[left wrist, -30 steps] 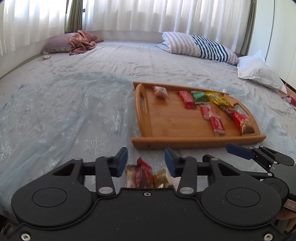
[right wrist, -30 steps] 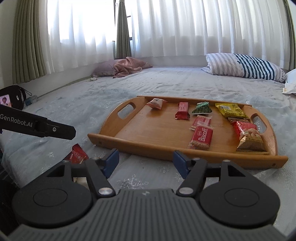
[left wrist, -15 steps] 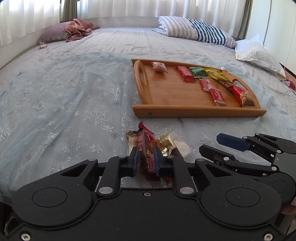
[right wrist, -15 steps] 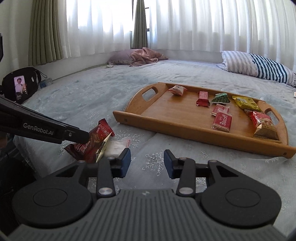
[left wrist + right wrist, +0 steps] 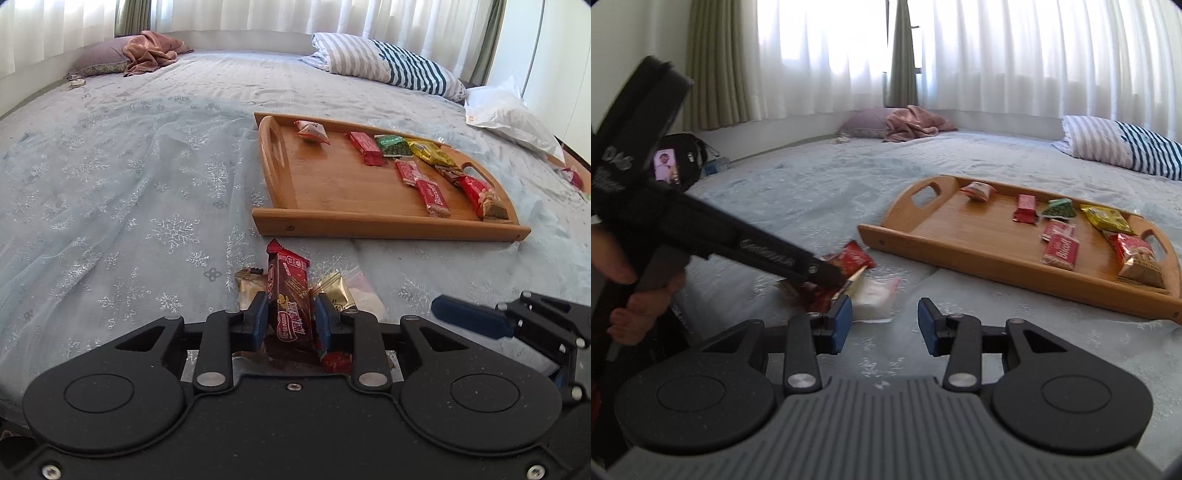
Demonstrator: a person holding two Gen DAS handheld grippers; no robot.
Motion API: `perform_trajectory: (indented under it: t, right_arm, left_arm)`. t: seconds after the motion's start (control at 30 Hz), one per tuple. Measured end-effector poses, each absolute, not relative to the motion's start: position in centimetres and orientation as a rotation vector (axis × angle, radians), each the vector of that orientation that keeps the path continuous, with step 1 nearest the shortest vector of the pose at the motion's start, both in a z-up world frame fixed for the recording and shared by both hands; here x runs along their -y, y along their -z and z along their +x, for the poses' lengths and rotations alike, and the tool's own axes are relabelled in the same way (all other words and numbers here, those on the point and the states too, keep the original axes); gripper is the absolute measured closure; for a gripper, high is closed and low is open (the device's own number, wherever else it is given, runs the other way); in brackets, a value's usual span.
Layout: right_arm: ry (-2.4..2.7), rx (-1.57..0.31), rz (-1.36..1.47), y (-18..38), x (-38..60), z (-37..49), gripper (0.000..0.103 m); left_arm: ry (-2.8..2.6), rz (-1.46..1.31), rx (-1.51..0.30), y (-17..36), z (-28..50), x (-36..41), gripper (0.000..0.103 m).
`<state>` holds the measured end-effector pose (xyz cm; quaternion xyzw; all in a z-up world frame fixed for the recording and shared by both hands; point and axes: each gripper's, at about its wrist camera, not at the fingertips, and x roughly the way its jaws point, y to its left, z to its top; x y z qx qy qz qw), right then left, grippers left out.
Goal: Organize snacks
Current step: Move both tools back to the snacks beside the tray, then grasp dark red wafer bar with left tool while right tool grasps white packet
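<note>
Here the left tongs (image 5: 289, 318) stood nearly closed around a brown bar (image 5: 290, 295), which rose upright between the blue pads; their jaws had just been easing wider, and in the left view a sliver of gap showed at each pad, so the hold looked loose. Whether the pads truly pressed the wrapper was hard to tell. The bar sat at the near edge of the bed (image 5: 110, 192), at 6 o'clock from the tray (image 5: 280, 218), in a small pile with a gold packet (image 5: 334, 291), a white packet (image 5: 873, 295) and a tan packet (image 5: 248, 286).

The right tongs (image 5: 884, 323) hung partly open with nothing between the jaws, aimed at bare bedspread just at 3 o'clock of the pile. They had closed in partway within the last second.

The tray lay at 12 o'clock from the pile, its left half bare wood, with snacks lined along its far and right sides.

The risk, as I judged it: the slack hold could let the slick wrapper slip or swing on the lift, dropping the bar short of the tray. The gold packet leaned against the right pad and could be dragged along. The two tongs sat close enough to collide over the pile.
</note>
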<state>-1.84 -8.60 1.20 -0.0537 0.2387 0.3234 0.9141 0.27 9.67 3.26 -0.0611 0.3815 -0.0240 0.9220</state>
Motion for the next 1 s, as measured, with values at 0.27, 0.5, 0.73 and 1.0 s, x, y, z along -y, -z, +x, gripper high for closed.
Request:
perform_trajectory:
  t: [0.27, 0.5, 0.73, 1.0]
  right_arm:
    - [-0.674, -0.461, -0.174, -1.1, 6.9, -2.5, 0.055]
    - [-0.676, -0.465, -0.181, -0.9, 6.9, -2.8, 0.041]
    - [-0.593, -0.504, -0.171, -0.4, 6.7, -1.8, 0.036]
    - [-0.437, -0.526, -0.165, -0.5, 7.9, 0.1, 0.036]
  left_arm:
    - [0.081, -0.168, -0.8, -2.8, 1.4, -9.5, 0.076]
    - [0.074, -0.186, -0.813, -2.3, 1.8, -9.6, 0.077]
    - [0.071, -0.196, -0.817, -1.9, 2.0, -9.6, 0.076]
    - [0.072, -0.187, -0.79, -2.9, 2.0, -9.7, 0.08]
